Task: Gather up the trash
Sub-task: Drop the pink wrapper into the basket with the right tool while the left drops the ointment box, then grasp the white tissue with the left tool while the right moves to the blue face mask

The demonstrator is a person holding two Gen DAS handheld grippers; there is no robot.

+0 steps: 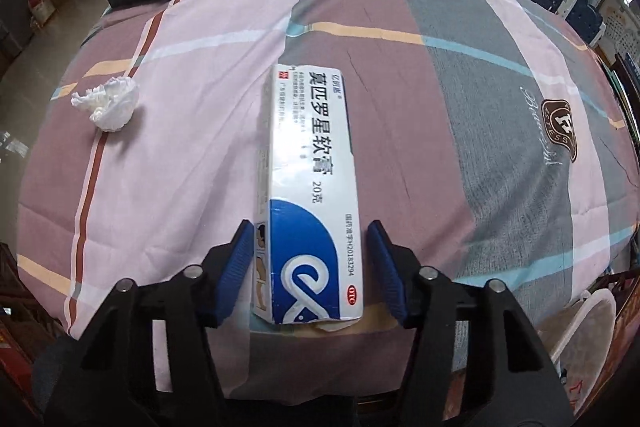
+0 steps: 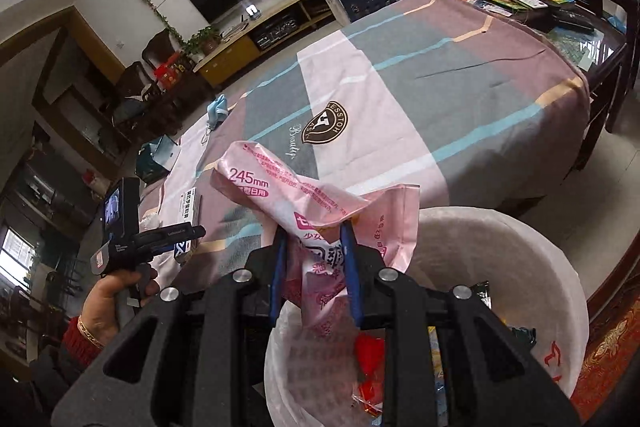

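Left gripper (image 1: pixel 310 263) spread around ointment box (image 1: pixel 310 195), right gripper (image 2: pixel 314 269) clamped on pink wrapper (image 2: pixel 316 211), bin (image 2: pixel 532 267) contents half hidden.

White-blue cardboard ointment box (image 1: pixel 310 195): "莫匹罗星软膏", "20克", "OTC". Crumpled pink plastic wrapper (image 2: pixel 320 211): "245mm". Striped patchwork cloth (image 2: pixel 400 115): "Beauty" script.

crumpled pink wrapper (image 2: pixel 316 211) above the lined bin (image 2: pixel 532 251); white-blue ointment box (image 1: pixel 310 195) flat, perhaps unopened, on the cloth
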